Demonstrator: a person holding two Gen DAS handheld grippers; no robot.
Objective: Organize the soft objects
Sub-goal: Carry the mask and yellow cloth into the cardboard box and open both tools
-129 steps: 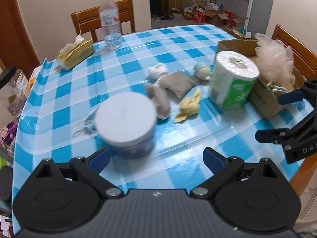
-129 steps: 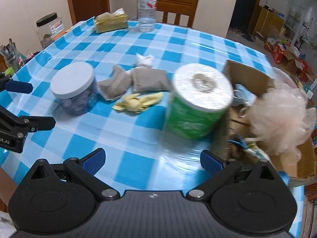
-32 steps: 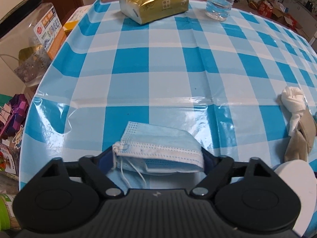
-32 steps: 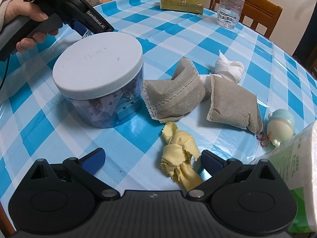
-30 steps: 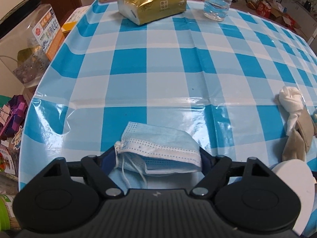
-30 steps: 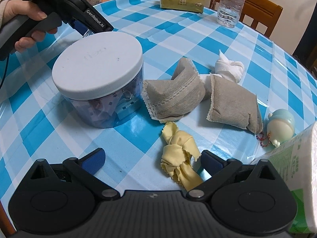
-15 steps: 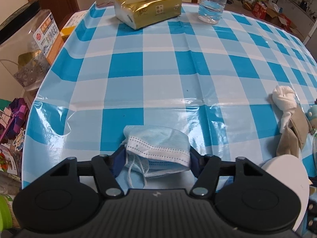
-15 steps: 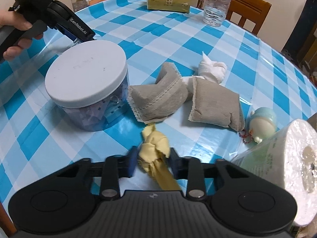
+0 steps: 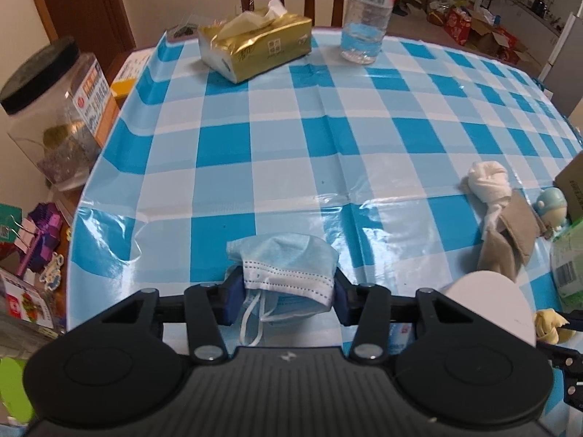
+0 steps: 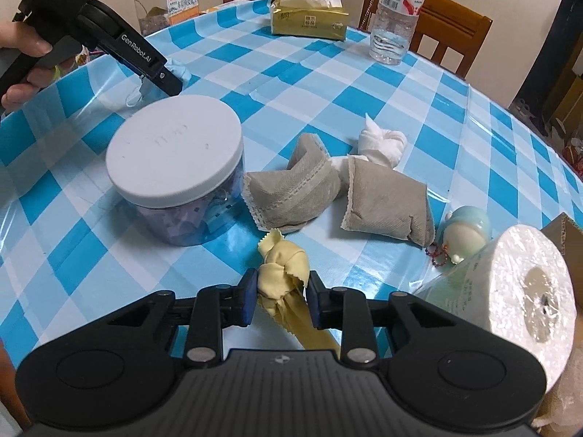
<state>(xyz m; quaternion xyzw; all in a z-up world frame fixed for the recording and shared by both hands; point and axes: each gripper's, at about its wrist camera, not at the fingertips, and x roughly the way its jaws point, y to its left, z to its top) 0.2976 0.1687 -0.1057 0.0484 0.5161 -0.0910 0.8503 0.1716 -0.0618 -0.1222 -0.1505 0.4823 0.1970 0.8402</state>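
My left gripper [image 9: 288, 293] is shut on a crumpled blue face mask [image 9: 288, 262], held just above the checked tablecloth; its ear loops hang down. It also shows in the right wrist view [image 10: 160, 73], at the far left. My right gripper [image 10: 278, 293] is shut on a knotted yellow cloth [image 10: 282, 269] near the front of the table. Two grey fabric pouches [image 10: 295, 182] [image 10: 386, 196] and a knotted white cloth [image 10: 382, 144] lie beyond it.
A white-lidded jar [image 10: 175, 167] stands left of the pouches. A toilet paper roll [image 10: 517, 287], a small blue figurine [image 10: 466, 233] and a cardboard box [image 10: 564, 233] are at the right. A tissue pack [image 9: 255, 49] and a water bottle [image 9: 366, 14] stand at the far edge.
Both grippers closed from open: the left on the face mask, bunching it, the right on the yellow cloth. Both have lifted slightly and pulled back.
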